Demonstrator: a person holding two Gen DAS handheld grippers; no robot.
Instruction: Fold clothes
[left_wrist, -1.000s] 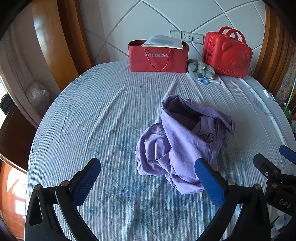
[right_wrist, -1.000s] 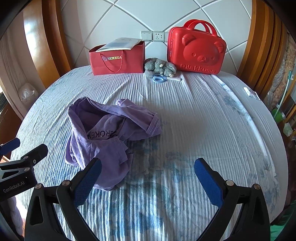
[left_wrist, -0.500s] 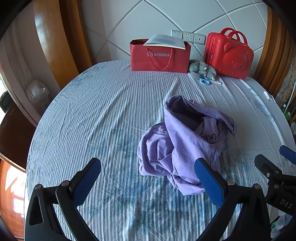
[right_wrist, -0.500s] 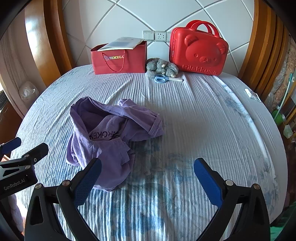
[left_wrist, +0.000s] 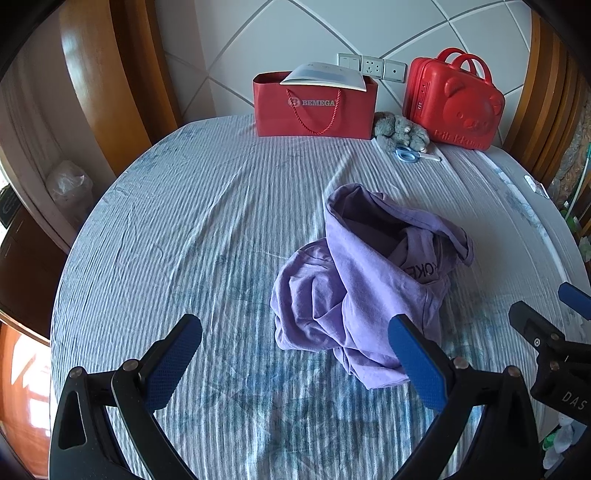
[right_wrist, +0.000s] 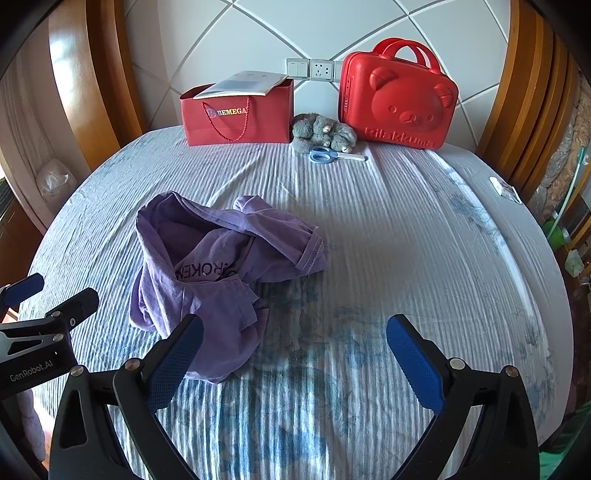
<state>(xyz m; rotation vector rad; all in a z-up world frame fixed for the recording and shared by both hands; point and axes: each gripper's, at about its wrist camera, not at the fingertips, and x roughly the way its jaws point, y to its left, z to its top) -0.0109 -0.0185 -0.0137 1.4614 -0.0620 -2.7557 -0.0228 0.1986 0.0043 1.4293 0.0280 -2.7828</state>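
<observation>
A crumpled purple T-shirt (left_wrist: 365, 280) with dark lettering lies in a heap on the blue-striped bed sheet (left_wrist: 207, 229). It also shows in the right wrist view (right_wrist: 218, 273). My left gripper (left_wrist: 295, 354) is open and empty, held above the sheet just short of the shirt, its right finger over the shirt's near edge. My right gripper (right_wrist: 295, 354) is open and empty, to the right of the shirt, its left finger over the shirt's near corner. Each gripper shows at the edge of the other's view.
At the bed's far end stand a red paper bag (left_wrist: 314, 105) with a booklet on top, a grey plush toy (left_wrist: 400, 131), blue scissors (left_wrist: 410, 155) and a red bear suitcase (left_wrist: 456, 101). Wooden posts flank the padded headboard. The bed falls away on both sides.
Both cameras have tipped down slightly, so the far-end objects sit lower in view. Both grippers stay open. The shirt has not moved.
</observation>
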